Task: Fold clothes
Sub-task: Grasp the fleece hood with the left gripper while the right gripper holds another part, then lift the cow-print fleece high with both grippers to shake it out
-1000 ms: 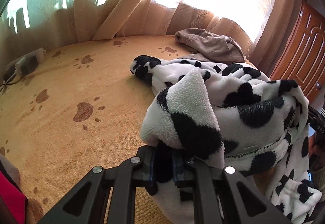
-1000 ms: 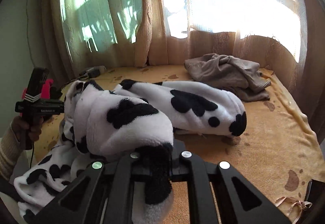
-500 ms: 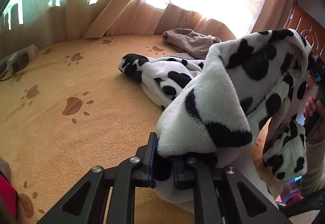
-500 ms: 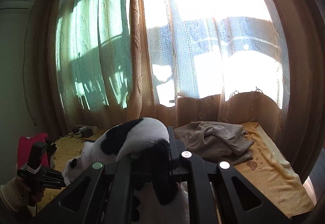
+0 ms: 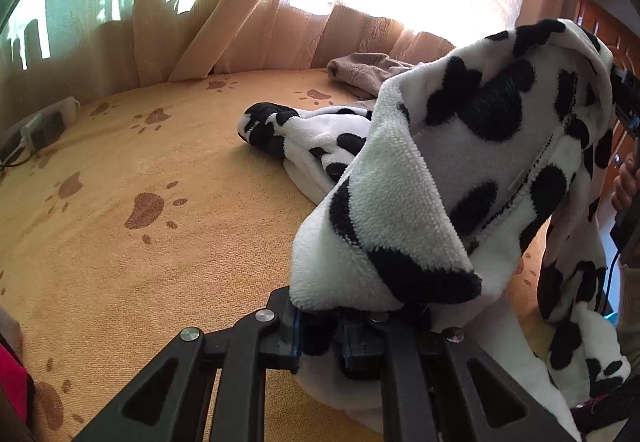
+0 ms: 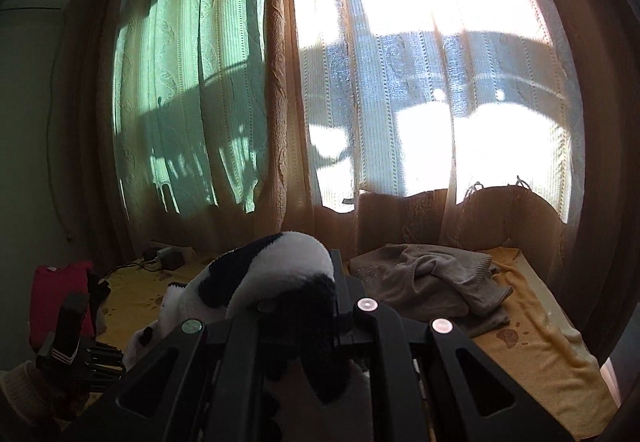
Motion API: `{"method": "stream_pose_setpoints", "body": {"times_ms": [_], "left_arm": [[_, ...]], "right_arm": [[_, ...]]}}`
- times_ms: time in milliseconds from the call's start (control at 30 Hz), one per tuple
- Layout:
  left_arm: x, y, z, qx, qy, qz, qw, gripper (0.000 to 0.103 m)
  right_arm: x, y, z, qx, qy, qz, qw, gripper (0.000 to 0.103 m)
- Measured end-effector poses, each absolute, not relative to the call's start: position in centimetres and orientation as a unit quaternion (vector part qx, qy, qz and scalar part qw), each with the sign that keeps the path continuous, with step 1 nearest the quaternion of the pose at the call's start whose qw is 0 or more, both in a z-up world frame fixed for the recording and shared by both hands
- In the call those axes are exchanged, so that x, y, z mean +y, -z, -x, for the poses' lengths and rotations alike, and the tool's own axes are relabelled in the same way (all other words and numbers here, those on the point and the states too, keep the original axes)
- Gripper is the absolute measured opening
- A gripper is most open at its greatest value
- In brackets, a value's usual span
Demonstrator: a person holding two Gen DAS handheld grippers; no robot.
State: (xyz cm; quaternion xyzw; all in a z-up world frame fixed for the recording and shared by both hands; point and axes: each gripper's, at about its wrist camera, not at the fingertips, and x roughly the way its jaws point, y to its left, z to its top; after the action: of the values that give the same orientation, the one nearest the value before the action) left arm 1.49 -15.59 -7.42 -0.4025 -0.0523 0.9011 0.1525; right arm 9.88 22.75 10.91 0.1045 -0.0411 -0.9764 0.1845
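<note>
1. Jaws, both grippers: your left gripper (image 5: pixel 320 338) is pinched nearly closed on an edge of the cow-print fleece (image 5: pixel 460 177); your right gripper (image 6: pixel 308 318) is clamped tight on another edge of the same garment.
2. Cow-print fleece: lifted off the bed (image 5: pixel 160 242) at both grips; one spotted limb lies flat on the bed beyond the left gripper, and a lower part hangs off the bed's near edge under the right gripper.
3. Governing relation: the fleece's held edge runs from your left gripper up to your right gripper, which sits higher. Long axis appears to hang down from that edge.
4. Grey garment (image 6: pixel 432 282): crumpled on the bed beyond the fleece, near the curtains (image 6: pixel 280 81).
5. Judgement: level both grips before laying flat.
</note>
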Motion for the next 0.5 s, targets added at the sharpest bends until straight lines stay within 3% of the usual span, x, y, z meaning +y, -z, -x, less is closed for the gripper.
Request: {"method": "stream_pose_setpoints", "body": {"times_ms": [233,500], "left_arm": [[-16.4,-1.9,-4.6,-0.071,-0.961,0.246,0.107,0.009],[-15.2,-14.2,-9.9,-0.055,-0.987,0.094,0.115,0.009]], "right_arm": [[25.8,-11.6,-10.2,-0.074,0.985,-0.074,0.137,0.011],[25.9,-18.6,-14.6,-0.051,0.99,0.056,0.116,0.011]]}}
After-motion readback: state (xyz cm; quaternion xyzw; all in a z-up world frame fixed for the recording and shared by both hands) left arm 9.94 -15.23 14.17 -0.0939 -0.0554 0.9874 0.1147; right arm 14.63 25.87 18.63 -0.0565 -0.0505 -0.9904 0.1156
